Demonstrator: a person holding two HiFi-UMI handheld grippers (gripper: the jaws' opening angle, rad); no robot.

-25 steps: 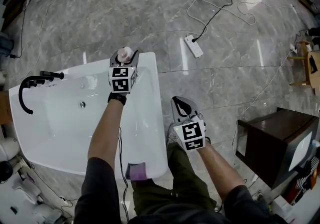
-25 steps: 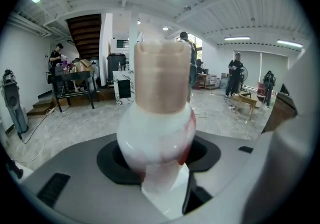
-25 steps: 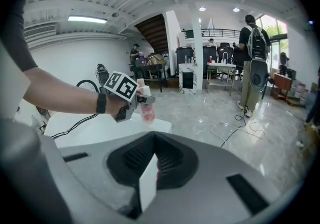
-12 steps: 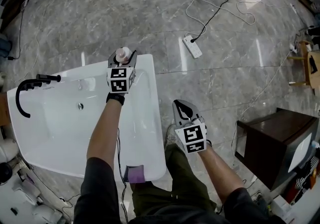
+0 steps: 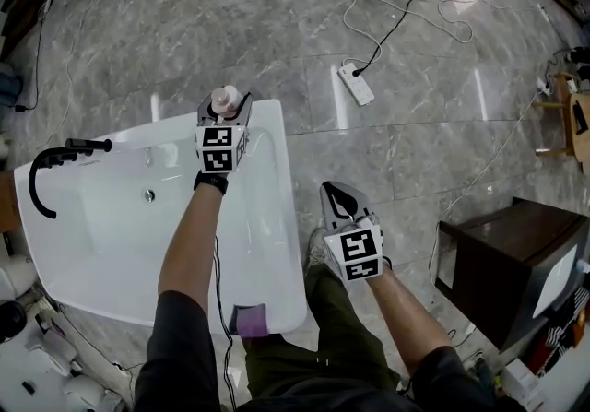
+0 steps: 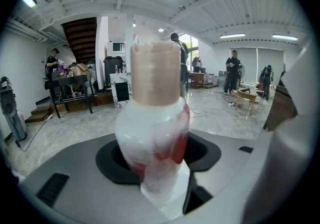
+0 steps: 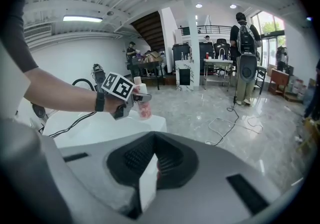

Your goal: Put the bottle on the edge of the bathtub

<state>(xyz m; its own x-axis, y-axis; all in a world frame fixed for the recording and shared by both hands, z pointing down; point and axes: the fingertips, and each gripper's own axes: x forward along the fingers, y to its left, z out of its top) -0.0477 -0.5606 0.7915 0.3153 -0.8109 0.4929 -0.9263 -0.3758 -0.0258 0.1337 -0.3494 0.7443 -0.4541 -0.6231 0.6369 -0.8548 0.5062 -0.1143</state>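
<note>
Left hand-held gripper (image 5: 227,110) clenched on bottle (image 6: 152,133), base hidden, perhaps on bathtub rim (image 5: 278,217); right hand-held gripper (image 5: 336,197) closed.

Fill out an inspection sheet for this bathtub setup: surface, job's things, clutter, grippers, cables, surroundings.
Surface: white bathtub standing on a grey marble floor.
Job's things: bottle, white with red on it and a tan cap, upright at the tub's far corner.
Clutter: small purple item on the tub's near rim.
Grippers: left gripper has its fingers shut on the bottle; right gripper shut and empty, over the floor.
Cables: white cord looped on the floor beside a power strip.
Surroundings: black faucet at the tub's left end; dark cabinet at the right.
</note>
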